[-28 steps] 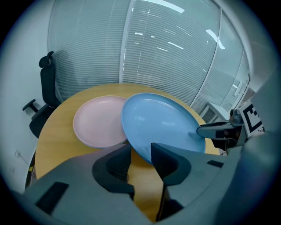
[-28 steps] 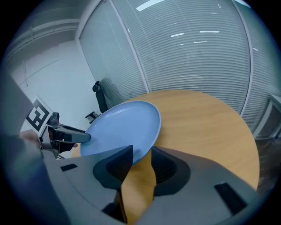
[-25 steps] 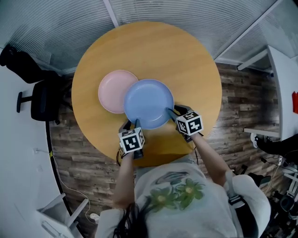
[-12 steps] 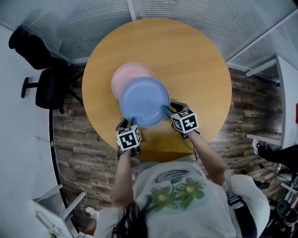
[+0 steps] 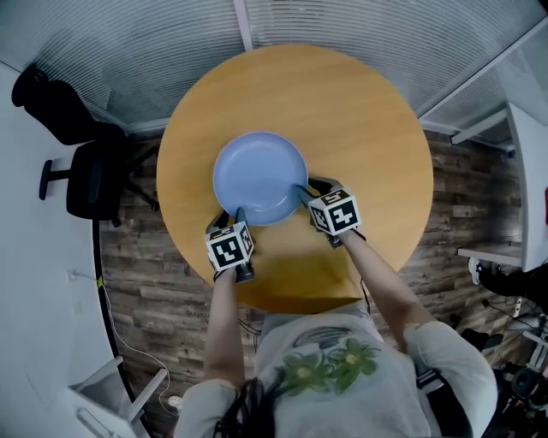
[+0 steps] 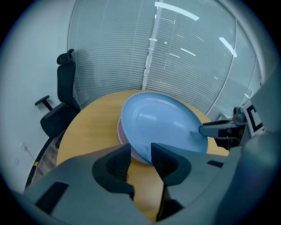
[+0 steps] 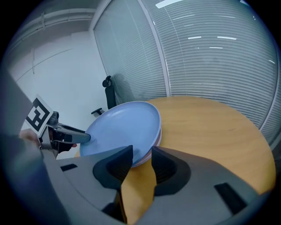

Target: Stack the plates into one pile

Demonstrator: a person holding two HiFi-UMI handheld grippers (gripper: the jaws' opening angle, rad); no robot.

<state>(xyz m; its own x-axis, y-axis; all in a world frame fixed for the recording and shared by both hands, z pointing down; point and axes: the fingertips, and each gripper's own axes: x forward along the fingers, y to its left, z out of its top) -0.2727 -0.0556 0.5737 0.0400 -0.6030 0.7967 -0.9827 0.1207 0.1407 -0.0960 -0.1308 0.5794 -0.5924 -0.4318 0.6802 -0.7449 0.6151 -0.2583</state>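
A wall of pale slatted blinds (image 5: 342, 26) runs along the far side. In front of it is the round wooden surface (image 5: 368, 111), which takes up the middle of the head view. Dark wood-pattern floor (image 5: 137, 282) shows around its near and left edges. A black office chair (image 5: 90, 180) stands off the left edge of the surface, well apart from the plates, and a white desk edge (image 5: 518, 171) sits at the far right.

The blue plate (image 5: 259, 175) is left of centre on the surface, directly over the pink plate (image 6: 122, 139). From the head view the pink plate is fully hidden. In the gripper views only a thin strip of its rim shows below the blue one. The blue plate is tilted, with its near edge raised, and I cannot tell whether its far edge touches the pink plate.

My left hand-held gripper (image 5: 238, 214) pinches the near-left rim of the blue plate, jaws held a narrow gap apart around it. My right hand-held gripper (image 5: 301, 190) pinches the near-right rim the same way. Each one appears across the plate in the other's view.
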